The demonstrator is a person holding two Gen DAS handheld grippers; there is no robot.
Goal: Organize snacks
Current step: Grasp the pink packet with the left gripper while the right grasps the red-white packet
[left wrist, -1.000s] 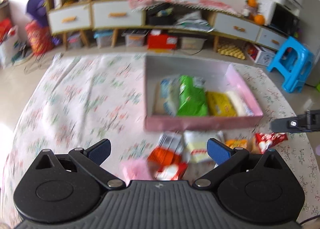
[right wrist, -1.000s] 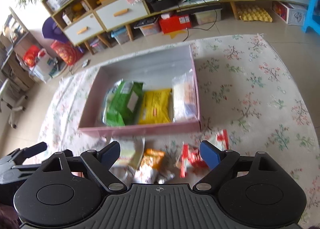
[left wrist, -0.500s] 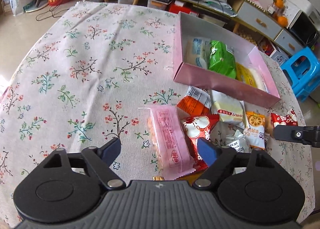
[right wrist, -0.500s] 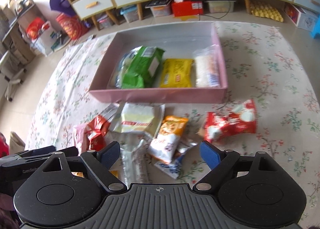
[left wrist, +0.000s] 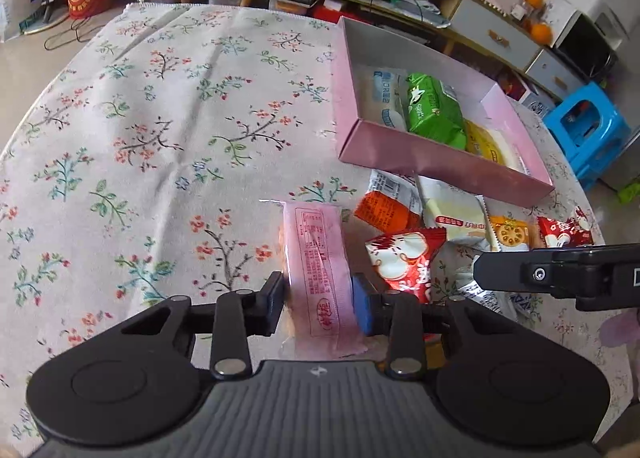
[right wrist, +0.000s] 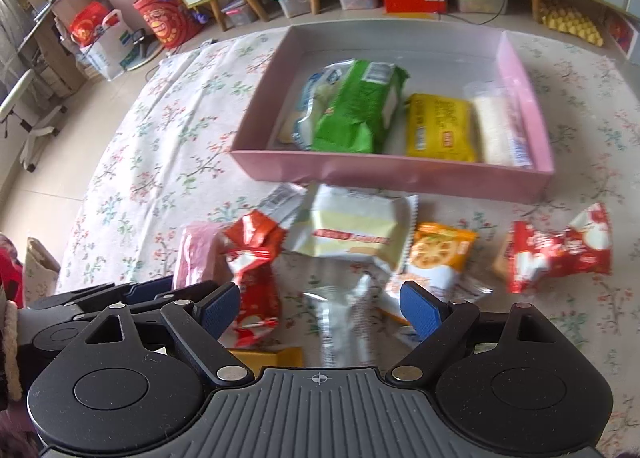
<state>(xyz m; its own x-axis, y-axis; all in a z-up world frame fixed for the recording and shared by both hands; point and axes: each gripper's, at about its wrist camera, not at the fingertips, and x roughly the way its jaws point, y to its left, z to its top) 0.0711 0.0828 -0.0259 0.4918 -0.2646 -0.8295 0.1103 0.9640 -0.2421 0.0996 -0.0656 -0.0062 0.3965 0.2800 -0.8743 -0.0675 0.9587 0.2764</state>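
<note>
— Closing on the pink packet (left wrist: 318, 274), is it? Half a second ago the left gripper (left wrist: 318, 300) hung over it with its jaws wide.

— Yes, now both pads press the packet's long sides near its near end. It looks as if it still lies on the flowered tablecloth (left wrist: 160, 118), left of the loose pile.

— And the right gripper (right wrist: 320, 304)?

— Jaws spread, holding nothing, low over a silvery wrapper (right wrist: 340, 322) in the pile; it has dropped closer since.

— So what does that mean for the job?

— I'd judge the grasp is made, so the lift and carry to the pink box (left wrist: 432, 162) come next. Four snacks already sit inside, with free floor behind them.
</note>
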